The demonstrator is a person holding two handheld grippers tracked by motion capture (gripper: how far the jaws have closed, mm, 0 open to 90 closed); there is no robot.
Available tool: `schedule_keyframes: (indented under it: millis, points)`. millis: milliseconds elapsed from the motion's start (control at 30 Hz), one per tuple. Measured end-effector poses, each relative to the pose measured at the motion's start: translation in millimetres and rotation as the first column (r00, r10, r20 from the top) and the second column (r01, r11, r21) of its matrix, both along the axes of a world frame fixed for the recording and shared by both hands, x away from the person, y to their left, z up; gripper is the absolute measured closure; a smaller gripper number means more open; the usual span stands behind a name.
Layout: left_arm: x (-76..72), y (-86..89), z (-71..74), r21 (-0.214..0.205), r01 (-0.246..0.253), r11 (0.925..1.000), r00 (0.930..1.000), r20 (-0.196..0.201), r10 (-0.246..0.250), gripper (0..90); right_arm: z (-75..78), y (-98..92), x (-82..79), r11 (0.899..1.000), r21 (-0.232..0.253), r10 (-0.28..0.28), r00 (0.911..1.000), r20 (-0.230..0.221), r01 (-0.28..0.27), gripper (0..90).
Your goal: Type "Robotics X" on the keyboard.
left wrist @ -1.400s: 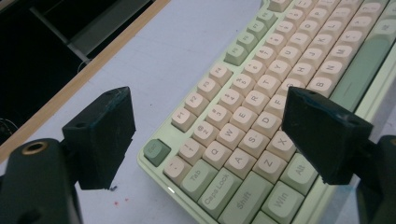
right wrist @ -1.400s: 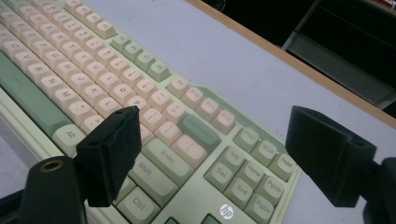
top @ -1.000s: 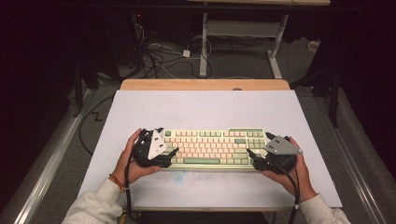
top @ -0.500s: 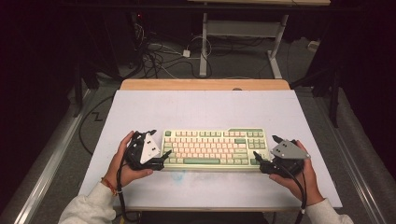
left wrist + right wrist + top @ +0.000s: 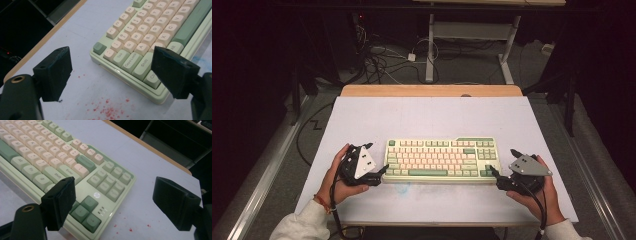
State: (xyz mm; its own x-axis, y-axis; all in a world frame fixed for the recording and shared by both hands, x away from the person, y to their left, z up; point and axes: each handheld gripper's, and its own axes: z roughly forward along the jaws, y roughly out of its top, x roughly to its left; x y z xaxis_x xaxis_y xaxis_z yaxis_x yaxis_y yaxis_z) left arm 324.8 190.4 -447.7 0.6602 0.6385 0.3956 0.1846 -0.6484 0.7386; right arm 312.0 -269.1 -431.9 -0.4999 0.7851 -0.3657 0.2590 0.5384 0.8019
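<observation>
- The keyboard [image 5: 442, 159] lies flat on the desk [image 5: 432, 115], near the person's edge and roughly centred, its long side running left to right.
- The left gripper [image 5: 379, 172] sits at the keyboard's left end, with its jaws spread wide and holding nothing. In the left gripper view one jaw hangs over the bare desk beside the case, while the other hangs over the front left corner near the Shift key [image 5: 143, 65]. Whether it touches the case cannot be told.
- The right gripper [image 5: 493, 172] mirrors it at the right end, jaws likewise wide apart and empty. In the right gripper view one jaw stands above the arrow keys [image 5: 85, 212] and the other over open desk past the case's edge.
- This straddling looks deliberate: each gripper brackets one end, so the two can close on or push the keyboard evenly, without it swivelling.
- Both hands [image 5: 339, 182] rest low near the desk's front, which suits a level, two-sided hold on a long, flat thing.
- Red specks [image 5: 107, 110] dot the desk by both ends; they do not lie in the way.
</observation>
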Motion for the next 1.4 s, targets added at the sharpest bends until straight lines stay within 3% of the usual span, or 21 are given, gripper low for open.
schedule_keyframes:
  millis: [700,933,1000,1400]
  points:
    - [-12.0,30.5,-28.1,0.036,-0.051,0.9981,0.9958,-0.074,0.054,16.4,-23.9,-23.6,-11.2,0.998,0.027,-0.054,0.9978,-0.04,0.055,16.6]
    - [-18.6,34.3,-40.6,0.054,-0.057,0.9969,0.9906,-0.121,0.063,16.4,-35.0,-28.7,-17.8,0.997,0.044,-0.065,0.9953,-0.072,0.069,16.5]
    - [-20.6,34.4,-42.2,0.067,-0.056,0.9961,0.9906,-0.12,0.064,16.4,-36.1,-29.4,-18.7,0.997,0.047,-0.062,0.9955,-0.072,0.066,16.5]
    - [-20.9,37.3,-39.6,0.027,-0.061,0.9978,0.9918,-0.111,0.064,16.4,-36.1,-23.2,-21.7,0.998,0.038,-0.047,0.9978,-0.047,0.048,16.5]
